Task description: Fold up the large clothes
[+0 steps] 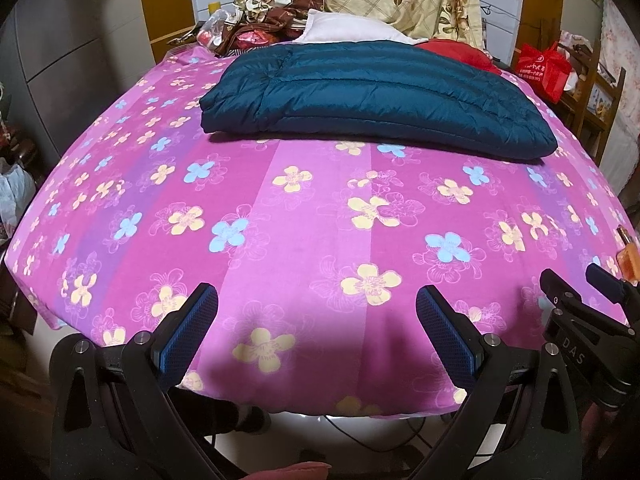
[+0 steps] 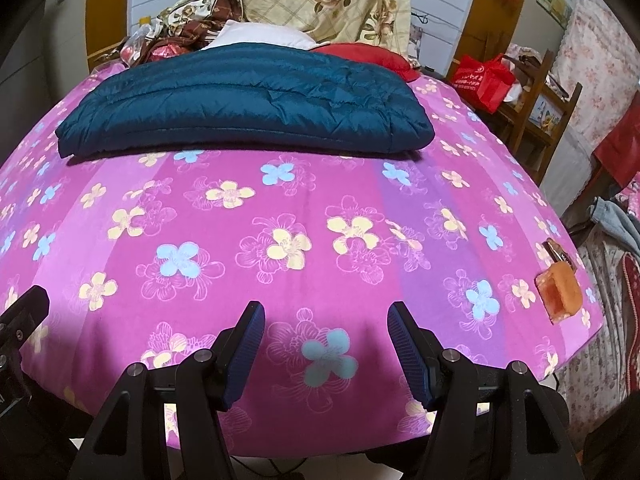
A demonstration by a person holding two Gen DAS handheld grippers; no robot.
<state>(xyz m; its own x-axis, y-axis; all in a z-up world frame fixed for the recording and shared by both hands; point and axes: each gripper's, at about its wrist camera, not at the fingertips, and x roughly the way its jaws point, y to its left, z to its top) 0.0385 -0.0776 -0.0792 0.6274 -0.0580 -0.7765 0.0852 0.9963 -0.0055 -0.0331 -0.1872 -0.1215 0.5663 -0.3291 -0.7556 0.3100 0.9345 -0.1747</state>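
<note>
Two grippers, the left gripper (image 1: 317, 308) and right gripper (image 2: 326, 326), are held spread and empty over the bedsheet (image 1: 320, 216). The folded jacket (image 1: 376, 96) is seen at twelve o'clock, well apart, its long axis crosswise; neither hand is judged clearly nearer.

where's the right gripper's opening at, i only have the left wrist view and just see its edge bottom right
Observer: The right gripper is open, with nothing between its pads, only the floral bedsheet beneath.
Operator: anything on the bed near it i can't make out
Observer: An orange pouch lies flat by the sheet's right edge, beside the gripper.
Operator: what's past that edge
Observer: Light blue denim cloth hangs just beyond the bed.
Operator: jacket clear of all that
Observer: Yes, the folded teal jacket lies at the far end, apart from the pouch.
</note>
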